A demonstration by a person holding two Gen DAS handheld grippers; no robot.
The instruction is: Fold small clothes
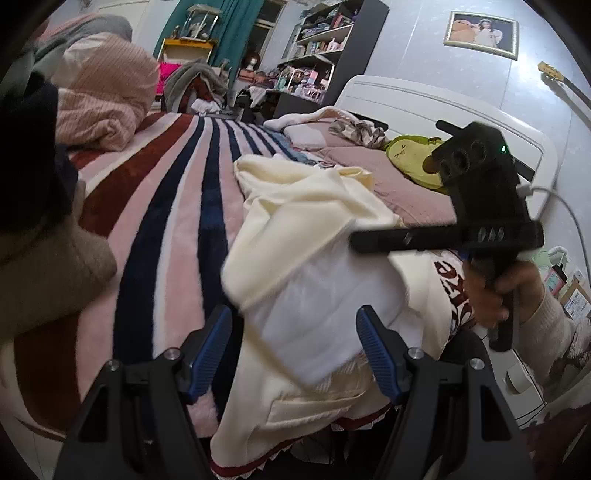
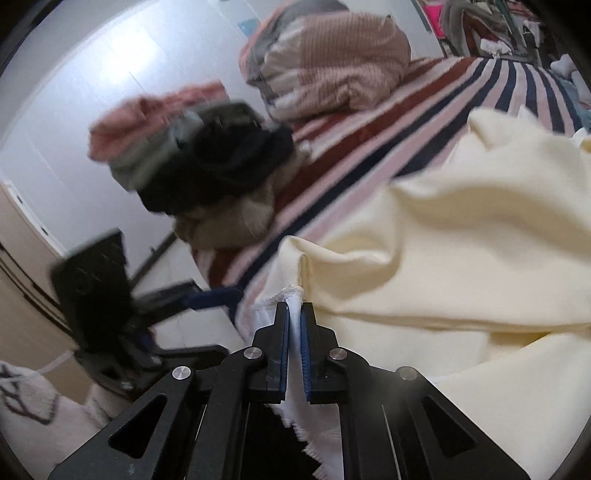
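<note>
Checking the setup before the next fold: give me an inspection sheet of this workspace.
Surface: bed with striped blanket, pink, navy and dark red.
Job's things: cream garment spread on the blanket, white lining showing.
Clutter: stack of folded clothes, ribbed pink bundle, avocado plush.
Grippers: left gripper jaws open, the garment between them; right gripper jaws shut on the garment's white edge.
Cables: white cable at the right gripper's body.
Surroundings: crowded shelves, framed picture, teal curtain.
</note>
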